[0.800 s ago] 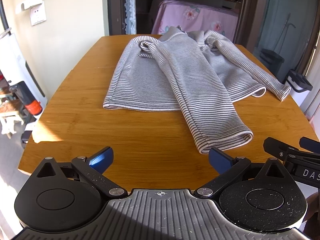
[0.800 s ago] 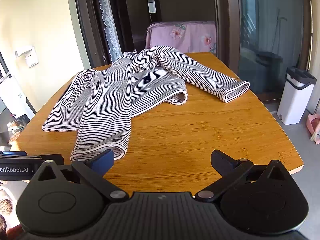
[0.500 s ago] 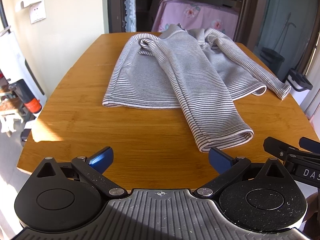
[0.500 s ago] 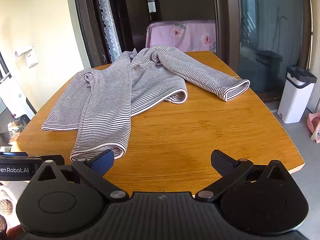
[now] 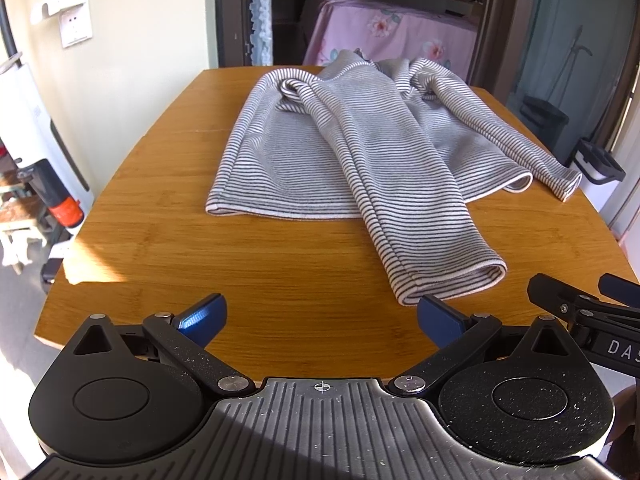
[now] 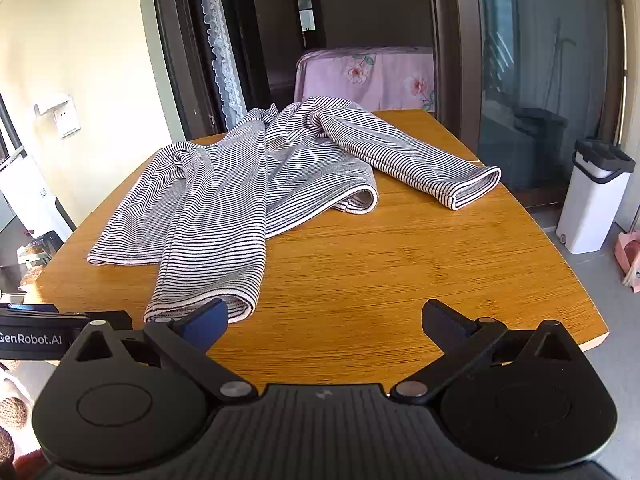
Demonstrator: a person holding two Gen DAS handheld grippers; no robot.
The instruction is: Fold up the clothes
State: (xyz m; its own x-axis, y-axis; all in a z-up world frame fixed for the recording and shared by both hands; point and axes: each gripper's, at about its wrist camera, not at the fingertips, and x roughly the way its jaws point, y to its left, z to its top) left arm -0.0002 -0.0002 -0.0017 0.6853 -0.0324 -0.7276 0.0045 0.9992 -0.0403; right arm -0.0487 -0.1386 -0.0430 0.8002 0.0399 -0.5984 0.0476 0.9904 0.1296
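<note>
A grey and white striped long-sleeved top [image 5: 320, 156] lies rumpled on the wooden table [image 5: 200, 248]; it also shows in the right wrist view [image 6: 224, 200]. One sleeve lies across the body, its cuff [image 5: 452, 280] towards me. The other sleeve [image 6: 420, 164] stretches out to the right. My left gripper [image 5: 320, 318] is open and empty over the near table edge, its right fingertip just short of the cuff. My right gripper [image 6: 324, 320] is open and empty, with the cuff [image 6: 200, 304] just beyond its left fingertip.
A wall with a socket [image 5: 74, 28] is on the left. A pink flowered cover [image 6: 368, 76] lies behind the table. A white bin [image 6: 592, 204] stands on the floor to the right. My right gripper's fingers [image 5: 560, 300] show at the left view's right edge.
Both grippers have crept slightly forward towards the top. Both stay open. The top has not moved.
</note>
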